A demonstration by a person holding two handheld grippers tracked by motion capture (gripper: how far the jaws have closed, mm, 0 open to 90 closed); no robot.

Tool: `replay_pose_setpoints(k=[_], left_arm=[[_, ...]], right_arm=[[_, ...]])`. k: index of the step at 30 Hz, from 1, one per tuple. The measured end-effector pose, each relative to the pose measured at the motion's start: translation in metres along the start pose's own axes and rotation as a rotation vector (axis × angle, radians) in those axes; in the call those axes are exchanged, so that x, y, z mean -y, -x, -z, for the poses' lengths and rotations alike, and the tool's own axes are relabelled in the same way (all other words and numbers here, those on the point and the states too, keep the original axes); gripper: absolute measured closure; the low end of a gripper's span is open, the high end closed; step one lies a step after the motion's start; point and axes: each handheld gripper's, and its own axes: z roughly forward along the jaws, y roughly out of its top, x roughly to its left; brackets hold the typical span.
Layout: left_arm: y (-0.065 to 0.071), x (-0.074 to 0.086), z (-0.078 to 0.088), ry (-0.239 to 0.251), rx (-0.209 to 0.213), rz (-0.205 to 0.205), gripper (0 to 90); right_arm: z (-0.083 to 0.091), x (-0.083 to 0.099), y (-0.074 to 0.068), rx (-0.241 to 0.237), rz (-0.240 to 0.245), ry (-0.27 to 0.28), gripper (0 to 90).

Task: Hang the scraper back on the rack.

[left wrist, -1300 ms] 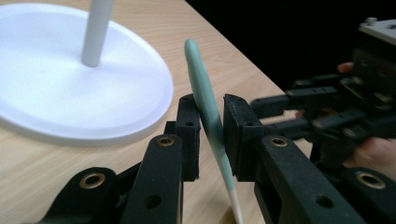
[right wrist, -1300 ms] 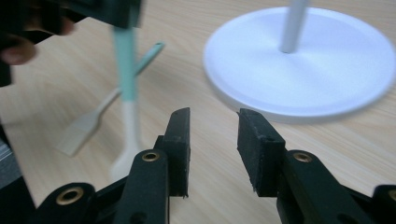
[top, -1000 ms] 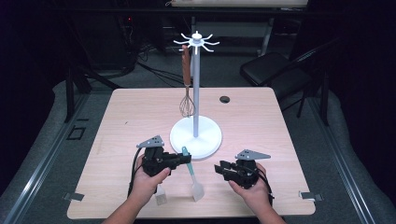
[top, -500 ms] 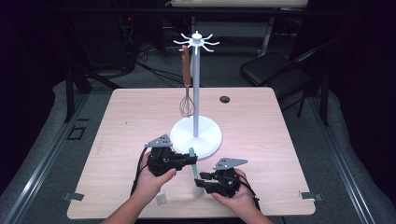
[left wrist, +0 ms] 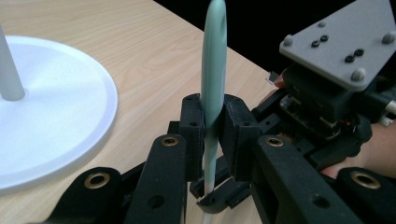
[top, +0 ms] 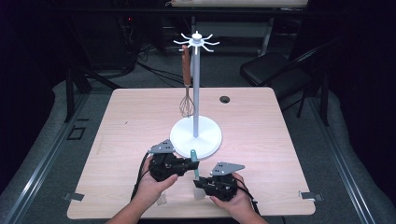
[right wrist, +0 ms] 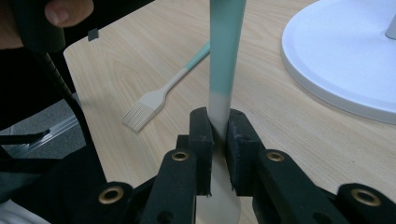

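In the high view, a white stand (top: 195, 133) rises from a round base near the middle of the wooden table (top: 289, 158), and a whisk (top: 186, 88) with a brown handle hangs from one of its top hooks, close beside the pole. A small dark disc (top: 225, 99) lies toward the far edge. Near the front edge, the left gripper (top: 188, 164) and the right gripper (top: 200, 183) meet just in front of the base, both on a mint-green spatula (top: 194, 158) held upright between them.

In the left gripper view, the jaws clench the spatula's (left wrist: 214, 88) green handle; they have just eased slightly, yet the pads press it. The right gripper (left wrist: 327, 107) sits close behind, the stand's base (left wrist: 51, 116) at the left.

In the right gripper view, the jaws have just been closing and grasp the spatula (right wrist: 223, 93) where green turns to pale translucent silicone. A pastry brush (right wrist: 159, 95) with a green handle lies flat on the table beyond, the base (right wrist: 345, 60) at the right.
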Motion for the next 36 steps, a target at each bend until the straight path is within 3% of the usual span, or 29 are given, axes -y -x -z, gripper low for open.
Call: replay_pose_setpoints(k=[9,13,20,24,32,36], left_arm=[[-0.003,0.008,-0.003,-0.012,0.048,0.033,79.9],[0.001,0.004,-0.002,-0.028,0.049,0.008,80.9],[0.004,-0.008,0.002,-0.029,0.051,-0.029,83.4],[0.003,-0.014,0.003,-0.037,0.044,-0.038,83.4],[0.000,-0.032,0.009,-0.054,0.029,-0.077,83.5],[-0.004,-0.048,0.015,-0.066,0.016,-0.102,83.5]], right_arm=[[0.001,0.001,0.001,-0.020,-0.011,0.005,83.4],[0.002,-0.001,0.001,-0.034,-0.009,0.000,83.2],[0.010,-0.006,0.003,-0.046,-0.025,0.053,79.6],[0.015,-0.008,0.007,-0.054,-0.068,0.086,76.4],[0.025,-0.011,0.012,-0.039,-0.068,0.119,68.0],[0.032,-0.009,0.014,-0.001,-0.041,0.127,64.7]])
